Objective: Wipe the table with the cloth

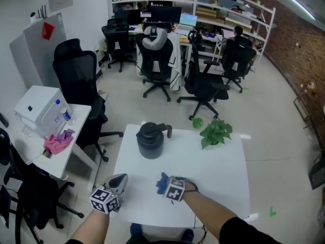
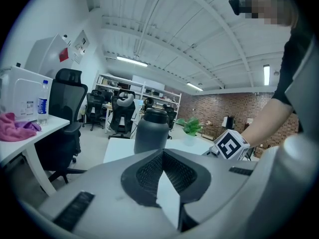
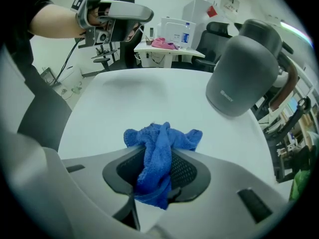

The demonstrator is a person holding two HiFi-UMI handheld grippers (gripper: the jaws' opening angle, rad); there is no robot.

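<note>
**Cloth pinched, open desk lies ahead**

The right tongs (image 1: 165, 184) pinch the blue cloth (image 3: 162, 146). It is bunched on the near part of the white desk (image 1: 218, 172), its loose end ahead of the tips. The left tongs (image 1: 121, 179), pressed together and empty, sit by the near-left corner. Farther back stand a lidded dark jug (image 1: 151, 140), contents unseen, and a potted plant (image 1: 216, 132).

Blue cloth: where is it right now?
Head view: the blue cloth lies near the front edge of the white table, pinched in the right gripper, with the dark jug behind it.
</note>
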